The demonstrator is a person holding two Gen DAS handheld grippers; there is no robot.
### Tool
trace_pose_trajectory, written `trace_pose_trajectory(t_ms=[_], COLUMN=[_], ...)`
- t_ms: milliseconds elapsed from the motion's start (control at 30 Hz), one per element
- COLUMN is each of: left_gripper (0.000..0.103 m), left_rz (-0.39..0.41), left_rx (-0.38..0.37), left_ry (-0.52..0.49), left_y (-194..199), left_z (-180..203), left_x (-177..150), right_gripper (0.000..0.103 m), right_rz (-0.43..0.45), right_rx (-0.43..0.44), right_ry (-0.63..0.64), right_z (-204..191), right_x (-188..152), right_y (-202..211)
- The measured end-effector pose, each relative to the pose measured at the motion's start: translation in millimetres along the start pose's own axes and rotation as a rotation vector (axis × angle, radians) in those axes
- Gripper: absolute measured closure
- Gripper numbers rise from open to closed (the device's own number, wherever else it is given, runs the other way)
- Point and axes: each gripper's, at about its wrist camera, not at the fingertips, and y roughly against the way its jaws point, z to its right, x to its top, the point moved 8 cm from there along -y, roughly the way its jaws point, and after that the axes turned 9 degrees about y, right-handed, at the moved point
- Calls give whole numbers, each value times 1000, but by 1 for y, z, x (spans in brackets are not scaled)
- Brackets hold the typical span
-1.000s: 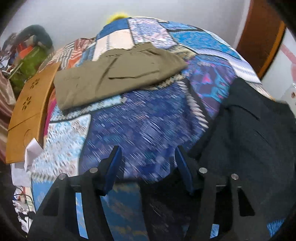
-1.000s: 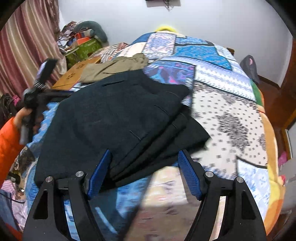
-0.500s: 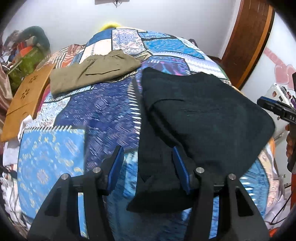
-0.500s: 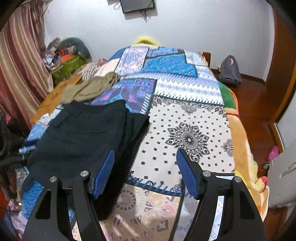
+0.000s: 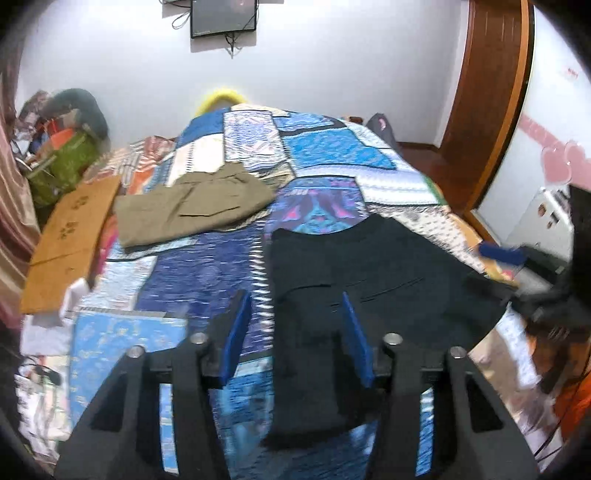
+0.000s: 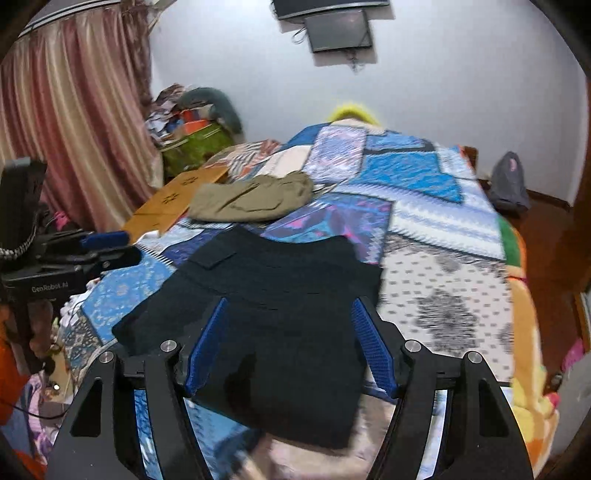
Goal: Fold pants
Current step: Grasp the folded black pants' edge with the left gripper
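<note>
Black pants (image 5: 373,280) (image 6: 280,295) lie folded in a thick stack on the near end of the patchwork bedspread (image 5: 207,280) (image 6: 443,236). My left gripper (image 5: 295,326) hovers above their left edge, jaws closing, nothing pinched between the blue pads. My right gripper (image 6: 288,341) hangs over the near part of the same stack, jaws closing too, with no cloth in them. Each gripper shows in the other's view: the right gripper (image 5: 502,254) at the right edge, the left gripper (image 6: 107,240) at the left edge. Folded olive pants (image 5: 192,210) (image 6: 255,199) rest farther up the bed.
A flat cardboard sheet (image 5: 70,236) (image 6: 177,195) lies off the bed's left side, with piled bags (image 6: 195,133) and a curtain (image 6: 74,110) behind. A screen (image 6: 340,29) hangs on the far wall. A grey backpack (image 6: 509,181) sits on the floor by a wooden door (image 5: 487,103).
Both grippers lifted and pulled back from the black pants, so more of the room shows. Their jaws narrowed. The black pants stayed folded on the bed.
</note>
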Motion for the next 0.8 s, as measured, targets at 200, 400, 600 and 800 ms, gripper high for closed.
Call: trace_pose_trajectory(t_ms=[200, 400, 600, 800], left_gripper=[85, 88, 88, 85], left_rz=[-109, -145, -123, -107], left_rx=[-47, -39, -24, -2], left_ry=[-27, -41, -85, -92], left_y=[-46, -65, -56, -44], left_z=[32, 25, 23, 10], left_x=[-27, -49, -57, -55], right_gripper=[58, 61, 61, 61], right_rz=[-91, -148, -158, -158], right_rx=[64, 52, 16, -18], right_ry=[14, 72, 124, 101], right_z=[-15, -13, -16, -8], right_x=[-15, -32, -40, -42], right_y=[-35, -41, -30, -14])
